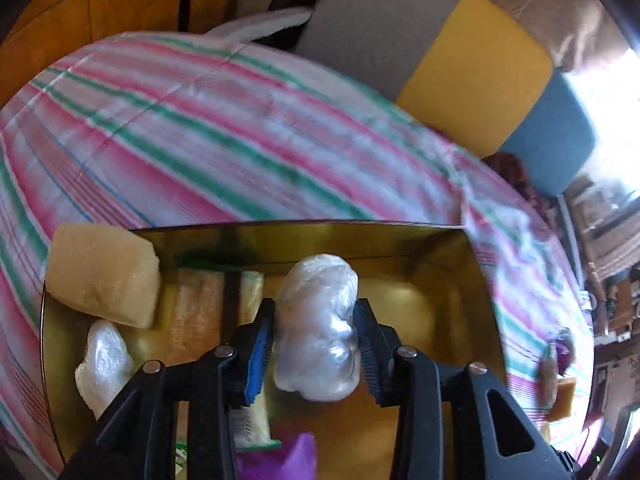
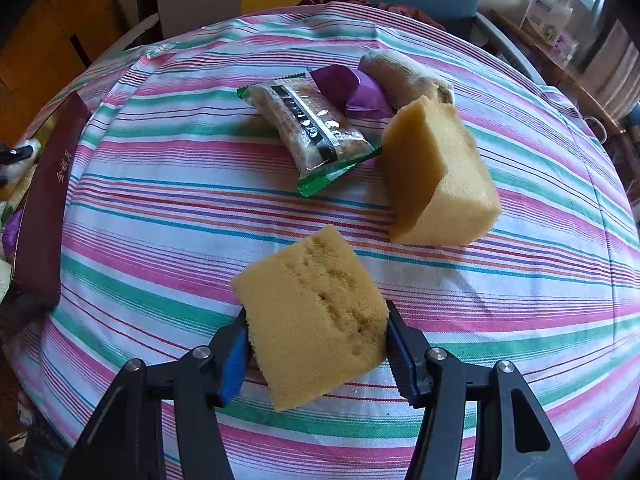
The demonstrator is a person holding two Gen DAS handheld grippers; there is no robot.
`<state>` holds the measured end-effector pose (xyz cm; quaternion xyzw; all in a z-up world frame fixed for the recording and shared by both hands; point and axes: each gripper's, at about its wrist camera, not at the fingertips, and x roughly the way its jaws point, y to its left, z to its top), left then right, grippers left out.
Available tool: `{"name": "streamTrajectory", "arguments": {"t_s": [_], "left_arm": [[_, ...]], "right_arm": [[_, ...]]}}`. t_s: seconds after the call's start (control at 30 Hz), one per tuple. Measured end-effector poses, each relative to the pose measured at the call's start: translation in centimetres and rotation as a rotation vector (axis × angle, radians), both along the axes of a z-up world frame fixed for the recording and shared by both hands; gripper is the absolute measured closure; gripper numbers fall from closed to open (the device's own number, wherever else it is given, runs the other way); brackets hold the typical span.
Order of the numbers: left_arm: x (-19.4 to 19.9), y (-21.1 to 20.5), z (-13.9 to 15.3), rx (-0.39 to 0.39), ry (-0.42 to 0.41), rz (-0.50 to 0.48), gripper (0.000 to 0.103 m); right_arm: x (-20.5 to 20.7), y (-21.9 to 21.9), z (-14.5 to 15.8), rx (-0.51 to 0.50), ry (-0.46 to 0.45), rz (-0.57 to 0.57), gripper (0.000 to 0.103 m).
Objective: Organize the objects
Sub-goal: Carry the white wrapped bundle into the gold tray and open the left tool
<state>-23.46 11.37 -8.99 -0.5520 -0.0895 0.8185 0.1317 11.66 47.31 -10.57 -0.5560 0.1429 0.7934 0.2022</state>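
My left gripper [image 1: 316, 332] is shut on a clear plastic-wrapped bundle [image 1: 318, 328] and holds it over the gold-lined box [image 1: 360, 236]. In the box lie a yellow sponge [image 1: 102, 274], a second plastic-wrapped bundle [image 1: 105, 364], a snack packet [image 1: 212, 296] and a purple wrapper [image 1: 280, 460]. My right gripper [image 2: 318, 340] is shut on a yellow sponge block [image 2: 316, 316] above the striped cloth. Beyond it lie another sponge block [image 2: 440, 176], a snack packet [image 2: 312, 128], a purple wrapper [image 2: 356, 90] and a beige cloth roll [image 2: 404, 74].
The table carries a pink, green and white striped cloth [image 2: 160, 216]. The box's dark red side [image 2: 44, 208] stands at the left edge of the right wrist view. Grey, yellow and blue panels [image 1: 472, 76] stand behind the table.
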Motion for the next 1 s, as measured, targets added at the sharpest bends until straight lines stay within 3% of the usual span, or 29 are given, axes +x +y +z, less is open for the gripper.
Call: {"name": "streamTrajectory", "arguments": {"t_s": [0.3,0.53,0.73,1.0], "left_arm": [[1.7,-1.7,2.0,0.008,0.063,0.011,0.06],[8.3,-2.9,5.7,-0.043,0.239,-0.068,0.06],[13.7,-3.8,6.8,-0.079,0.323,-0.151,0.06],[17.4,-4.9,7.4,-0.084,0.387,-0.172,0.06]], "right_arm": [[-0.7,-0.1,-0.3,0.001,0.0,-0.001,0.043],[-0.7,-0.2,0.0,0.008,0.005,-0.01,0.044],[-0.4,-0.9,0.7,0.012,0.033,-0.016,0.044],[-1.8,-3.7,3.2,0.013,0.104,-0.008,0.044]]}}
